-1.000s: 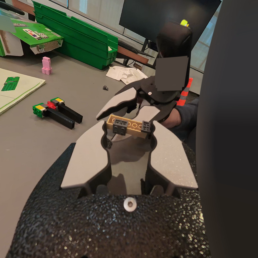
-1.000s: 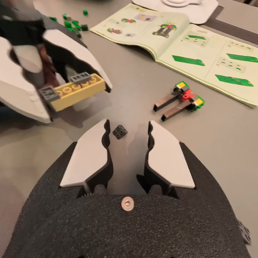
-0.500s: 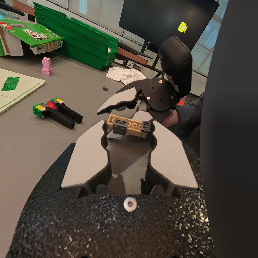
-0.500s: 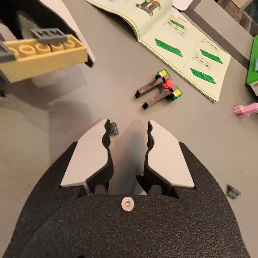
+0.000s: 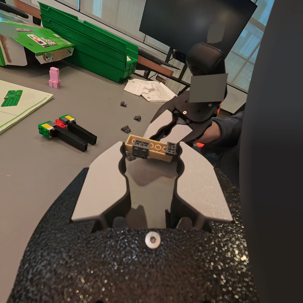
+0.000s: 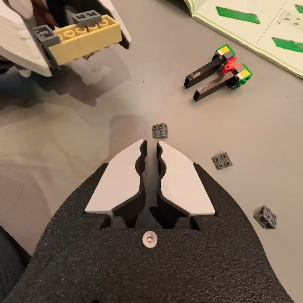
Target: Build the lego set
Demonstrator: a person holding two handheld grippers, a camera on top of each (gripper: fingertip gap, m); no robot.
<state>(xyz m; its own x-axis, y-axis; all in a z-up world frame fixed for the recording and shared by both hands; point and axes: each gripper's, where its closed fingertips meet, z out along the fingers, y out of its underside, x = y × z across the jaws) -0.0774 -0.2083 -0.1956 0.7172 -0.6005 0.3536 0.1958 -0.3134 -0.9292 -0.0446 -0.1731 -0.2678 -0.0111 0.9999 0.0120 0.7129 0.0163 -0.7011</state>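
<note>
Left gripper (image 5: 150, 150) body is rough, speckled black plastic, its fingers (image 5: 105, 177) smooth matt grey; the tan brick (image 5: 152, 150) is glossy plastic; the table (image 6: 164, 101) is smooth matt grey; the instruction booklet (image 6: 262, 31) is paper; a bright metal screw (image 6: 149, 241) sits in the right gripper (image 6: 151, 144)

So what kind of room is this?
Probably an office or lab workroom: a grey table with a big dark screen on a stand, large windows behind it, and green storage bins.

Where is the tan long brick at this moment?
The tan long brick is held above the grey table between the left gripper fingers; in the right wrist view it appears upper left, far from the black-legged assembly.
</note>
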